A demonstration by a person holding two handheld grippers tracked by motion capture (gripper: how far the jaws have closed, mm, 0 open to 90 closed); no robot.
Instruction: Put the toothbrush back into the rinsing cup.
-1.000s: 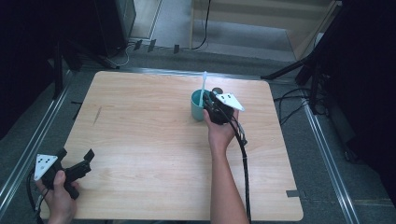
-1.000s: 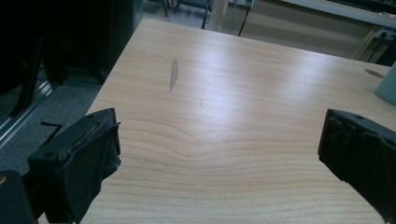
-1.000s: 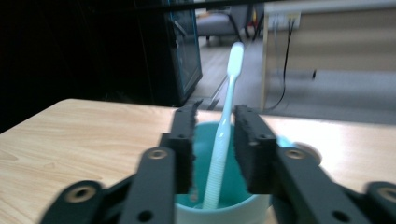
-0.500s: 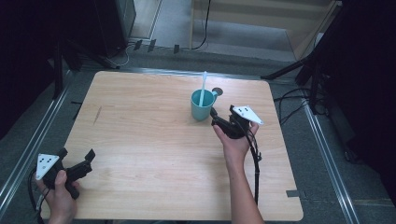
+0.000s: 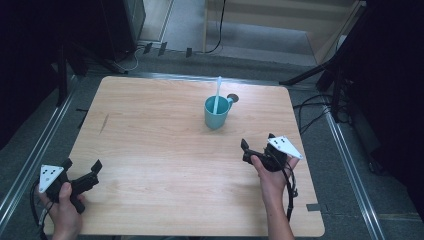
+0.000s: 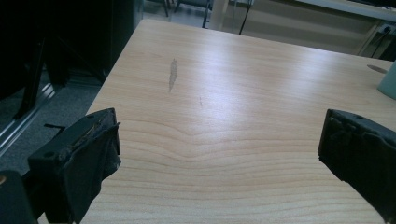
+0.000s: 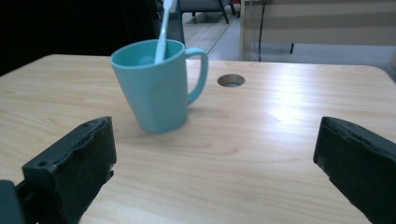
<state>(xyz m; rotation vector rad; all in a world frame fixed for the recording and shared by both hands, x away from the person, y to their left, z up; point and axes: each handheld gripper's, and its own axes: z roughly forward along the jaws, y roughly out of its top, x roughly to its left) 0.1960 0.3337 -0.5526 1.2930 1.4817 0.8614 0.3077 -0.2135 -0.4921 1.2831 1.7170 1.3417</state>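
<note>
A teal mug (image 5: 217, 114) stands upright on the far middle of the wooden table (image 5: 150, 130), with a pale stick-like utensil (image 5: 216, 94) leaning inside it. My right gripper (image 5: 258, 141) is held in a hand to the near right of the mug, apart from it, open and holding nothing. In the right gripper view the mug (image 7: 156, 88) and utensil (image 7: 162, 32) sit ahead and left of centre between the wide jaws of the right gripper (image 7: 215, 140). My left gripper (image 5: 81, 165) rests open at the near left corner; the left gripper (image 6: 219, 140) holds nothing.
A round cable hole (image 5: 232, 98) lies just behind the mug, and the same hole (image 7: 230, 80) sits right of the handle. A dark smear (image 6: 172, 74) marks the left table area. Metal rails and cables run along the floor beside the table.
My right gripper has drawn back from the mug towards the near right, leaving mug and utensil in place. The left gripper has stayed where it was.
</note>
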